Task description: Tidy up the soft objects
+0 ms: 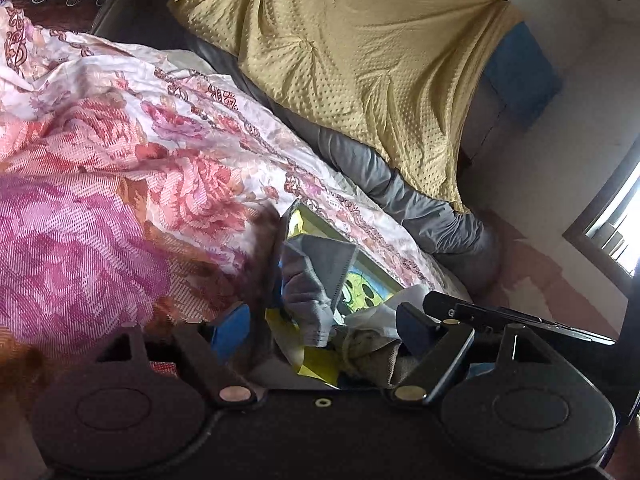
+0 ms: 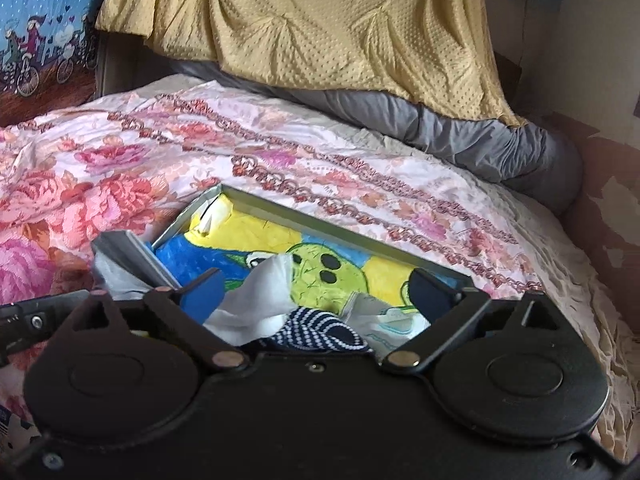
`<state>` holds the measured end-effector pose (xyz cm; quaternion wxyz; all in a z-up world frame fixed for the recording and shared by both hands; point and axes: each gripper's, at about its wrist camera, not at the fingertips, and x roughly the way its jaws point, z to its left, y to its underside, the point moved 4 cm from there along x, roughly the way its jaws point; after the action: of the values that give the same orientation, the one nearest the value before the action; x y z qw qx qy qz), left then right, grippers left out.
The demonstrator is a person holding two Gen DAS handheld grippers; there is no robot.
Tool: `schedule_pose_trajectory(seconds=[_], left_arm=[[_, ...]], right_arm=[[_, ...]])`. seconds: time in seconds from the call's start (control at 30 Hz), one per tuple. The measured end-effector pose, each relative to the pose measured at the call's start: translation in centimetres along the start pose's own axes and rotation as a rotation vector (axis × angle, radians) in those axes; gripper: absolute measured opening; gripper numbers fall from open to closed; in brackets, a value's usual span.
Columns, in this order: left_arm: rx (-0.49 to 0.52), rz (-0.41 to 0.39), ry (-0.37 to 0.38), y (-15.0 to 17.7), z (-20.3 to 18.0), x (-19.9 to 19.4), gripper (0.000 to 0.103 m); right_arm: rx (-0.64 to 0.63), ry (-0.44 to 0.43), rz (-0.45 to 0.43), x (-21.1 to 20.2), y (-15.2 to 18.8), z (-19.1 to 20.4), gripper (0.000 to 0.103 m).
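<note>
A shallow box (image 2: 340, 220) with a yellow, blue and green cartoon lining lies on the floral quilt (image 2: 160, 152). In it are a white cloth (image 2: 264, 296), a navy-and-white striped knit piece (image 2: 320, 334) and a folded grey cloth (image 2: 120, 264). My right gripper (image 2: 318, 294) stands wide open over the box, with the white cloth loose between its jaws and clear of both pads. In the left wrist view my left gripper (image 1: 320, 320) is open around the grey cloth (image 1: 308, 288), which stands free of the pads. The box rim (image 1: 332, 232) shows behind it.
A yellow dotted blanket (image 1: 360, 60) hangs over the headboard, with a grey bolster (image 1: 400, 188) below it. A blue cartoon-print fabric (image 2: 36, 40) is at the far left. A window (image 1: 616, 220) and the wall lie to the right of the bed.
</note>
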<state>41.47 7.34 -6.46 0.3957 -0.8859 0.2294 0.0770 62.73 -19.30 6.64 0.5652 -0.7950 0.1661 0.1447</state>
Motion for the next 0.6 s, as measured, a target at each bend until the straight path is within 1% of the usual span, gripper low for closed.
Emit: schedule_pose_trajectory(seconds=[0.23, 0.37, 0.5, 0.6], left_arm=[[0.056, -0.052, 0.020, -0.4, -1.7, -1.9, 0.100], [0.068, -0.067, 0.035, -0.6, -2.5, -2.8, 0.102], [0.085, -0.071, 0.035, -0.6, -3.1, -3.3, 0.102], [0.117, -0.069, 0.026, -0.4, -3.8, -3.6, 0.102]], right_arm=[[0.059, 0.005, -0.053, -1.8, -0.2, -1.6, 0.102], [0.086, -0.016, -0.079, -3.5, -0.3, -2.4, 0.102], [0.104, -0.039, -0.102, -5.7, -0.3, -3.4, 0.102], [0.127, -0.060, -0.121, -7.4, -0.1, -4.0, 0.102]])
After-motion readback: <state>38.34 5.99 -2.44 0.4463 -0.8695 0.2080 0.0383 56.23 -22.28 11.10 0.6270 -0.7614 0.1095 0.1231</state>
